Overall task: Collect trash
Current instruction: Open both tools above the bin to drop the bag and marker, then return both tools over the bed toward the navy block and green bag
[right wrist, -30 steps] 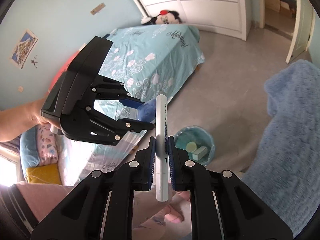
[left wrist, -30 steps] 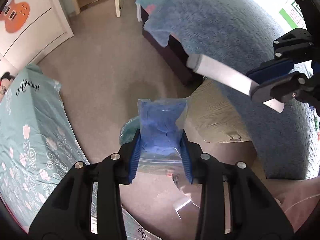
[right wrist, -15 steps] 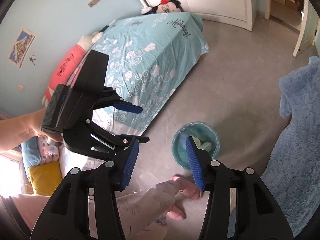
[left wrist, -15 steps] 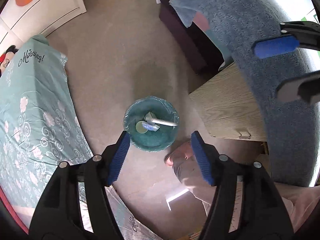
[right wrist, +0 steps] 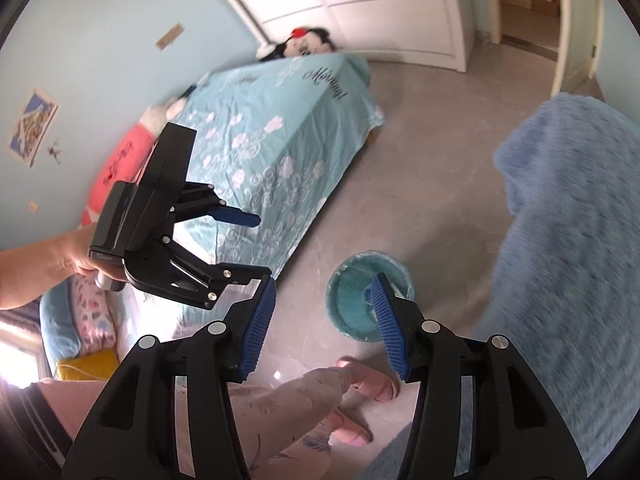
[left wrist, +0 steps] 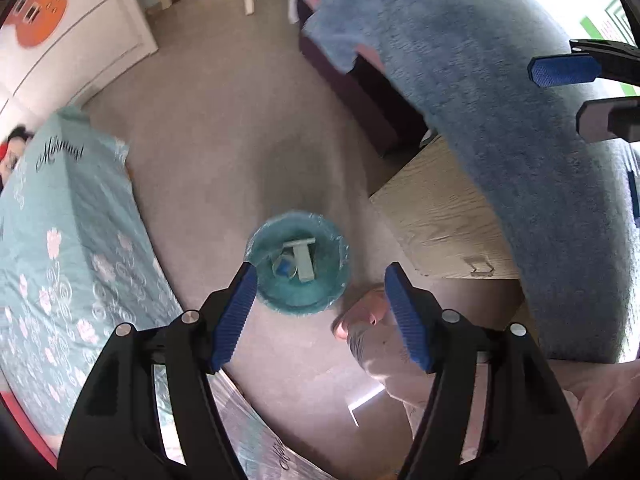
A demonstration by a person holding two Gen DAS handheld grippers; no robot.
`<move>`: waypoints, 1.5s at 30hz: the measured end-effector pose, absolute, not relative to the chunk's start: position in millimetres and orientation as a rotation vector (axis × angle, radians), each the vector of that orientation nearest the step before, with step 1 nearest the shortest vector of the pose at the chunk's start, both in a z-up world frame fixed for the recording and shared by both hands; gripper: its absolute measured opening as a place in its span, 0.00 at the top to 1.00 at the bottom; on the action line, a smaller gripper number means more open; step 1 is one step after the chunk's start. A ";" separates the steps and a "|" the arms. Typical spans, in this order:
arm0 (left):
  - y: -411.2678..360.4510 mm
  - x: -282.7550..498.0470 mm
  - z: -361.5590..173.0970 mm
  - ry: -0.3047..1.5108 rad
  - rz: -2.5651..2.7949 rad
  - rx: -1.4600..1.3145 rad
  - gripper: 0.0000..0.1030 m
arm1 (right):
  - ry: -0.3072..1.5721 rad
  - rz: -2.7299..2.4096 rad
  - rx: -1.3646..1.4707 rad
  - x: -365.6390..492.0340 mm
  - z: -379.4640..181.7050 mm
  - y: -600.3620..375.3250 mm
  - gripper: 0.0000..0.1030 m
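A round teal trash bin (left wrist: 298, 264) lined with a bag stands on the floor below both grippers. Inside it lie a white marker (left wrist: 303, 258) and a clear packet with blue contents (left wrist: 285, 267). My left gripper (left wrist: 320, 280) is open and empty, held high above the bin. My right gripper (right wrist: 322, 290) is open and empty too; the bin (right wrist: 354, 304) shows partly behind its right finger. The left gripper (right wrist: 256, 240) also shows in the right wrist view, open. The right gripper's fingers (left wrist: 564, 72) show at the right edge of the left wrist view.
A bed with a teal floral cover (left wrist: 60, 248) lies left of the bin. A wooden cabinet (left wrist: 440, 220) and a blue fluffy blanket (left wrist: 500, 100) are to the right. The person's foot in a pink slipper (left wrist: 360, 316) stands beside the bin. White wardrobe doors (right wrist: 380, 12) are at the far wall.
One second ago the left gripper held the blue packet and the right held the white marker. Both opened; both items now lie in the bin. The grippers have shifted slightly since.
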State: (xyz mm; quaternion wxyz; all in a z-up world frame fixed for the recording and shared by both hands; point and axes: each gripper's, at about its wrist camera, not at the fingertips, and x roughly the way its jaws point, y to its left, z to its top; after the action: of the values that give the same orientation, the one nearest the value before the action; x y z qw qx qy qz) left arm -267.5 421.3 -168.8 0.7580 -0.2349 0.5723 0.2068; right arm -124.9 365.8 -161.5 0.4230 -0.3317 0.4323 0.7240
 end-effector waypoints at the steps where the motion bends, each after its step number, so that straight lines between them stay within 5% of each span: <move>1: 420.5 -263.8 -165.4 1.242 0.442 -0.500 0.36 | 1.075 1.801 -0.818 -119.7 -156.6 360.2 0.50; 22: 340.0 -109.5 -81.0 1.097 0.098 -0.074 0.24 | 0.924 1.427 -0.523 -19.7 -74.5 194.8 0.43; 45: 119.0 9.7 -64.9 1.058 -0.422 0.240 0.11 | 0.981 0.847 -0.292 26.9 -84.5 -70.5 0.29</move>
State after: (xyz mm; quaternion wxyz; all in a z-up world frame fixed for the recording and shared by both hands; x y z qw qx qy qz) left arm 9.7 119.0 -64.9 0.8353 0.1131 0.4997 -0.1995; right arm 26.9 -70.5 -84.5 0.7874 -0.1356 0.4551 0.3932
